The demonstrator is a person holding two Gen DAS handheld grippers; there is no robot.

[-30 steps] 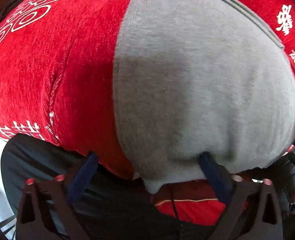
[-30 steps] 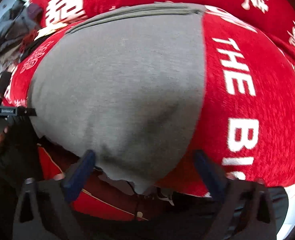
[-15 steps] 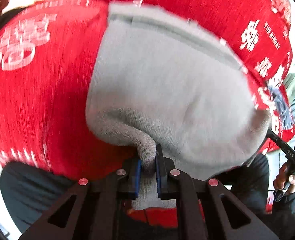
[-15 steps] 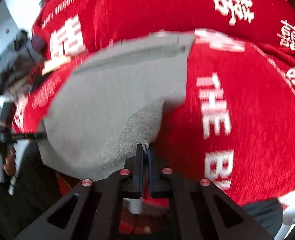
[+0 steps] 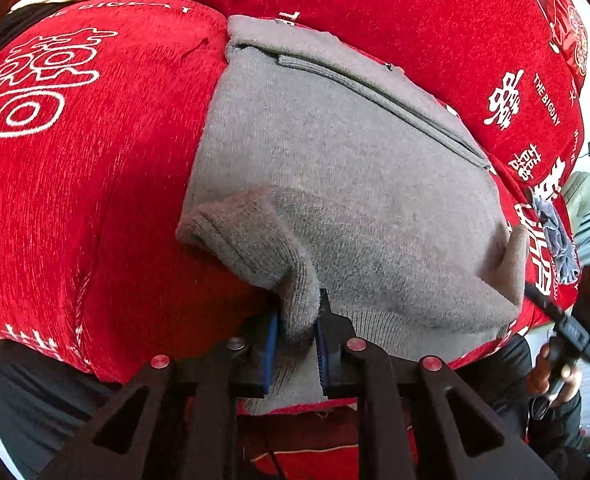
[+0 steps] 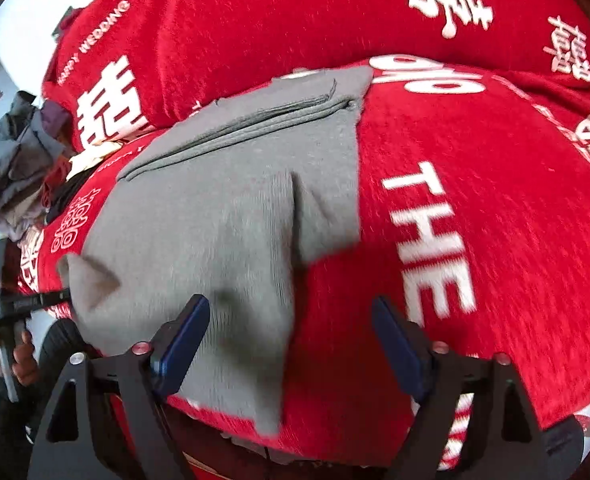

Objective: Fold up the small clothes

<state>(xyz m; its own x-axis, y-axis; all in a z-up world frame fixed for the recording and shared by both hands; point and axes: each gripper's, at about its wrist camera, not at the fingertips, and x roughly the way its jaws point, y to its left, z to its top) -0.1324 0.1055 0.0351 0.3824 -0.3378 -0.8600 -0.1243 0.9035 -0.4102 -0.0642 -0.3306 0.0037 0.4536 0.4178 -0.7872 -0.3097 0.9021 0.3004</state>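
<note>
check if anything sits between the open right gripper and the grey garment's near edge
Nothing visible does. The right gripper, jaws just opened, hangs right over the grey garment, whose near corner lies loose between its fingers on the red cloth.

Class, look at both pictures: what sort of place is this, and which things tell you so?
Probably a home sofa or bed: a red cover printed with wedding characters, a grey knitted garment spread on it, and a heap of other clothes to one side.

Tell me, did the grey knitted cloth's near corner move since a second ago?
Yes. The grey knitted cloth had its near corner lifted off the red patterned cover by the left gripper, which is shut on it.
</note>
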